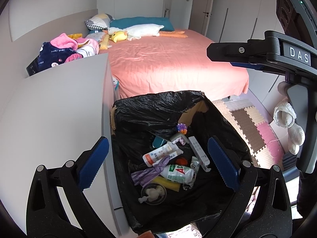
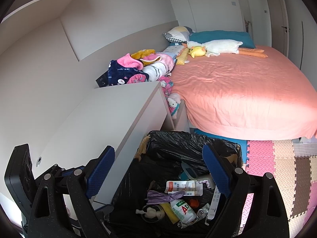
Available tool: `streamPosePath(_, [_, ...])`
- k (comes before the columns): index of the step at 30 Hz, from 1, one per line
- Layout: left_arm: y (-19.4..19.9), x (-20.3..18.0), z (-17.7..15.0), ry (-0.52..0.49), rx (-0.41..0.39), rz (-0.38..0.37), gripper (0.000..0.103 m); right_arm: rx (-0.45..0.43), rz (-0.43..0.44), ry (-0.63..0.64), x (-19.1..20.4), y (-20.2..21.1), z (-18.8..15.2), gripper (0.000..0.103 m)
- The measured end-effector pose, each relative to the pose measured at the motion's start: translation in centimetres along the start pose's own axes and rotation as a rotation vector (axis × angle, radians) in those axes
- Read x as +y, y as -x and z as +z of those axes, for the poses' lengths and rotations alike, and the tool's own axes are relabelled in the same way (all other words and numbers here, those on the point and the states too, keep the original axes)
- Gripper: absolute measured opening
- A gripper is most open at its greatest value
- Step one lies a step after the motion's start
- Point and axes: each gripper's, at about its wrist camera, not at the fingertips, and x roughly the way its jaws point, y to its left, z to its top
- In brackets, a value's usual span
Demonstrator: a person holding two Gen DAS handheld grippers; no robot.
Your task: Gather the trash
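Both views look down into a bin (image 1: 227,123) lined with a black bag (image 1: 150,109), standing on the floor between a white cabinet (image 1: 59,103) and a foam mat (image 1: 255,127), at the foot of a bed (image 1: 168,63).

Left gripper (image 1: 158,162): jaws spread wide above the bin's mouth, nothing between the blue pads (image 1: 94,162). Right gripper (image 2: 159,170): jaws likewise spread and empty, pads either side of the bin opening.

Trash lies inside the bin in a loose heap: a white bottle (image 1: 178,173) with red letters, a purple bag (image 1: 152,169), a flat white box (image 1: 160,154), a long white strip (image 1: 199,150), a clear lidded cup (image 1: 153,193).

Left view only: a small coloured cube (image 1: 181,128) against the bin's far wall, and the right gripper (image 1: 257,55) seen from the side at upper right, gripped by a gloved hand (image 1: 287,123).

Right view only: the left gripper's body (image 2: 19,178) at lower left, a wall shelf (image 2: 39,0) above the cabinet, and blue mat tiles (image 2: 242,144) behind the bin. A pile of clothes (image 2: 138,69) on the bed's near corner shows more fully here.
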Motion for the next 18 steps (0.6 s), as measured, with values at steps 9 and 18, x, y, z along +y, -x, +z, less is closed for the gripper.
streamPosePath(9, [0.02,0.12,-0.1,0.008,0.004,0.003,0.097,0.001,-0.001,0.001,-0.01,0.0,-0.04,0.09])
streamPosePath(18, [-0.33,-0.09,-0.25,-0.011,0.025,0.025,0.097,0.002,-0.001,0.0,0.01,-0.06,-0.06,0.09])
